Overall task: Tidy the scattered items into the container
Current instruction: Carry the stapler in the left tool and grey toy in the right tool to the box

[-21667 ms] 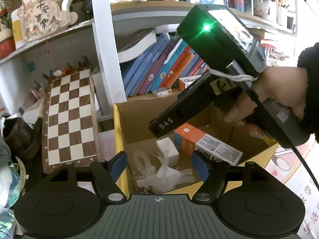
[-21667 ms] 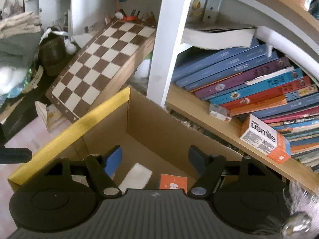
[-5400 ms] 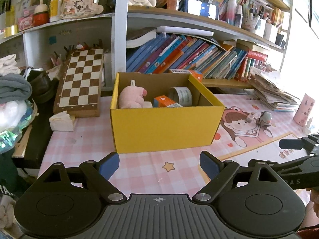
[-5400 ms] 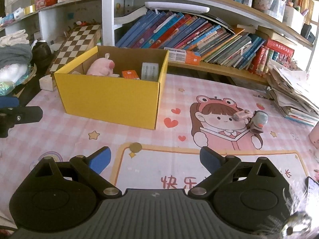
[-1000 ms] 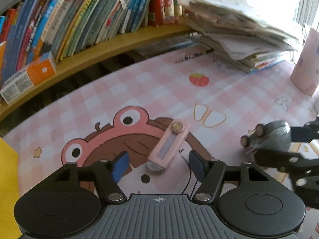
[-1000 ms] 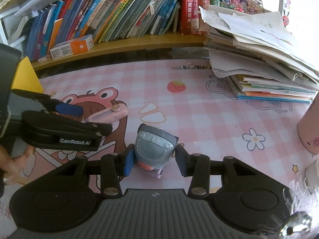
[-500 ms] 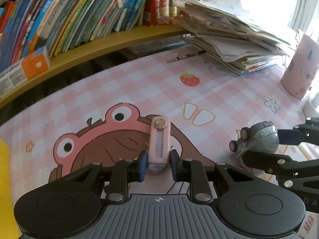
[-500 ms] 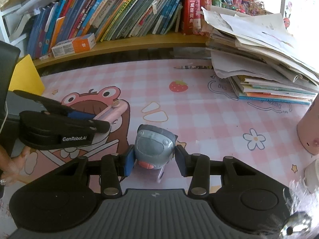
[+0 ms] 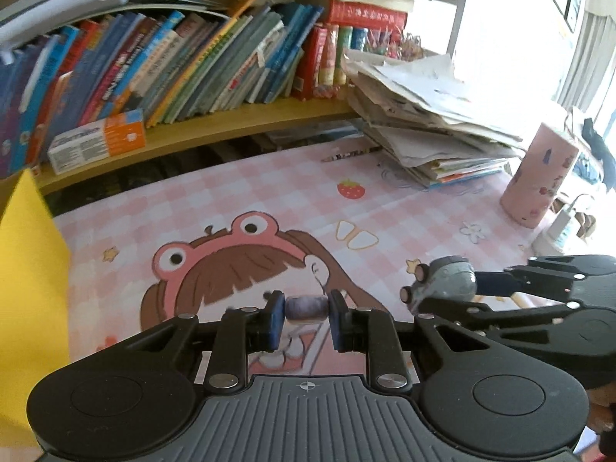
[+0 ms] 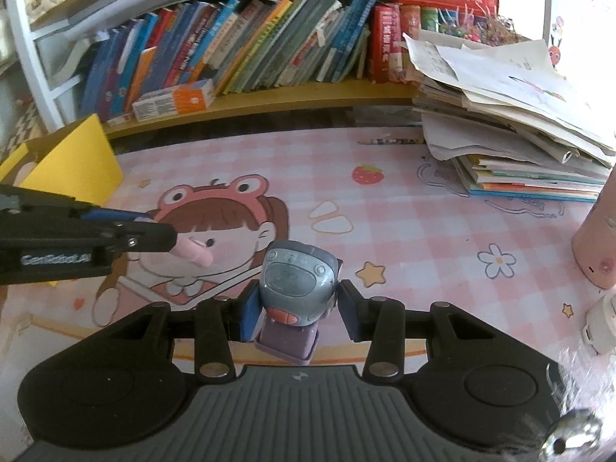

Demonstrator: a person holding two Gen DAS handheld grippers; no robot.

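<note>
My left gripper (image 9: 306, 313) is shut on the pink utility knife (image 9: 306, 307), seen end-on between its blue pads and lifted off the mat. In the right wrist view the knife's pink tip (image 10: 194, 253) sticks out of the left gripper's fingers (image 10: 127, 240). My right gripper (image 10: 296, 313) is shut on the grey toy robot (image 10: 295, 279), which is raised above the mat; the same grey toy robot (image 9: 442, 281) shows at the right of the left wrist view. The yellow cardboard box (image 10: 73, 161) stands at the left, and its wall (image 9: 30, 269) fills the left edge of the left wrist view.
A pink checked cartoon mat (image 10: 404, 208) covers the table. A stack of papers and books (image 10: 512, 131) lies at the back right. A pink cup (image 9: 539, 177) and a white charger (image 10: 600, 323) stand at the right. A bookshelf (image 10: 250, 57) runs along the back.
Both grippers have lifted their items off the mat and drawn back. The pink knife, flat on the mat half a second ago, now hangs in the left gripper.
</note>
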